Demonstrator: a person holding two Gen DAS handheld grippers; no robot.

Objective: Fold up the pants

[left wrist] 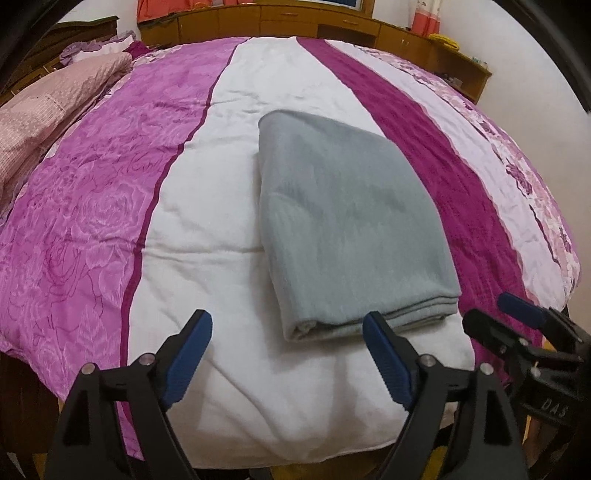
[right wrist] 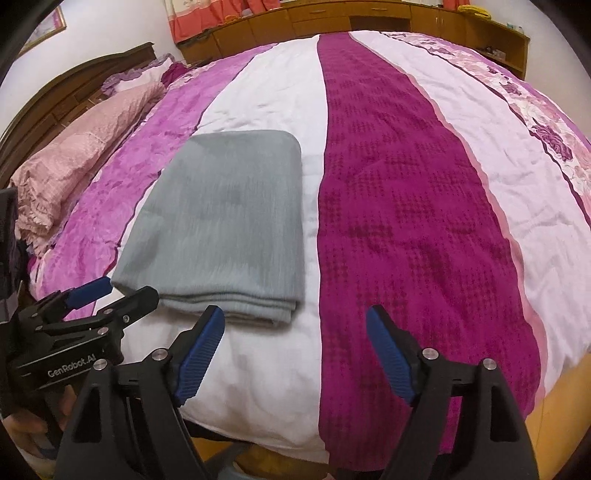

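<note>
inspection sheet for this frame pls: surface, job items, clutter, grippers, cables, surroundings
Surface: bed with a quilt in purple floral, white and magenta stripes, lightly wrinkled.
Job's things: grey pants, folded into a compact rectangle, lying on the white stripe, stacked layer edges facing the near side.
Clutter: pink folded blanket at the headboard side; nothing else seen on the quilt.
Grippers: left hand-held gripper open, empty, just short of the pants' near edge; right hand-held gripper open, empty, beside it over the quilt.
Cables: nothing seen.
Surroundings: wooden cabinets along the far wall, orange curtains, dark wooden headboard.
</note>
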